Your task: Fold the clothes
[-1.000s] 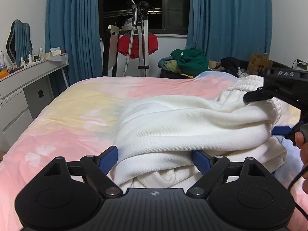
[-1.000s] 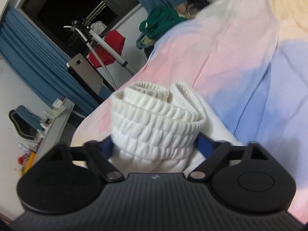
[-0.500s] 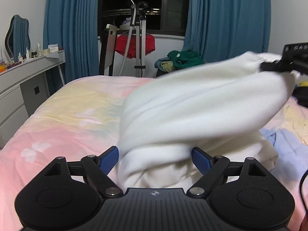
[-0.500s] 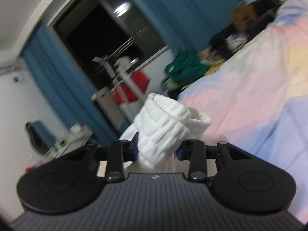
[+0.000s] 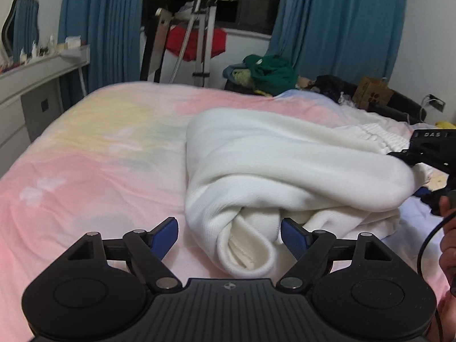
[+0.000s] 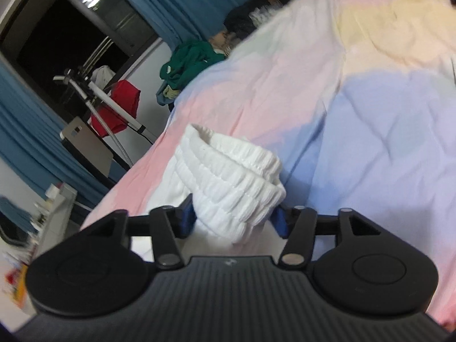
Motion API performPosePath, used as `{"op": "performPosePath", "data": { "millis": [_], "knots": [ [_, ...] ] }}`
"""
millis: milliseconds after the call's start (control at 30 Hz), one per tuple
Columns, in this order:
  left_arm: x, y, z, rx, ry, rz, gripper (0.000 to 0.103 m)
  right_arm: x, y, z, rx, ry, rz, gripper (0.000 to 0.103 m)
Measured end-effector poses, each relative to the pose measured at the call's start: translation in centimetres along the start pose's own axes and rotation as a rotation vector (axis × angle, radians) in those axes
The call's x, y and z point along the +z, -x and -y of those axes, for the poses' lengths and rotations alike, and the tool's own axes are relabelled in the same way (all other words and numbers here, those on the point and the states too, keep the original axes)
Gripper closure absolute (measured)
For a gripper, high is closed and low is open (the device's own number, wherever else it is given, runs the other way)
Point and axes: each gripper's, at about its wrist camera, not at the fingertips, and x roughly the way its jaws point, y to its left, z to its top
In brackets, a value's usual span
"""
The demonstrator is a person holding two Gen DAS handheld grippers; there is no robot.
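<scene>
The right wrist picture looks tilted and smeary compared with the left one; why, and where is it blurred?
Right wrist view: rolled sideways, so the bed slants; blur smears the dresser and far clutter, while the white waistband stays fairly crisp. Left wrist view: level and sharper, though the fisheye bends the curtains at the edges.

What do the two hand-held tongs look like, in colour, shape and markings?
Both the left tongs and the right tongs have a matte black ribbed body with two round discs, black linkage arms with silver pivot pins and blue finger pads. From the side, the right one shows white lettering, and a black cable hangs near it.
</scene>
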Motion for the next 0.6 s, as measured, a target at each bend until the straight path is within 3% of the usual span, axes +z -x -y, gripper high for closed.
{"op": "performPosePath", "data": {
  "millis": [67, 133, 200, 267, 400, 600],
  "knots": [
    [0.1, -0.1, 0.3, 0.011, -0.021, 0.013, 0.021, -0.3, 0.2, 0.5, 0.019, -0.060, -0.017, 0.031],
    [0.1, -0.5, 0.5, 0.027, -0.034, 0.014, 0.021, -0.5, 0.6, 0.9, 0.036, -0.075, -0.026, 0.030],
    [0.3, -1.3, -0.1, 0.030, 0.009, 0.003, 0.020, -0.6, 0.6, 0.8, 0.029, -0.065, -0.035, 0.029],
    [0.5, -2.0, -0.9, 0.023, 0.062, -0.009, 0.019, -0.7, 0.2, 0.9, 0.018, -0.054, -0.049, 0.018],
    [0.5, -2.8, -3.0, 0.002, 0.180, -0.050, 0.018, -1.3, -1.4, 1.1, 0.000, -0.039, -0.116, 0.016],
    [0.3, -3.6, -5.2, 0.000, 0.270, -0.082, 0.016, -1.6, -3.4, 2.4, 0.066, -0.162, -0.178, 0.009]
  ]
}}
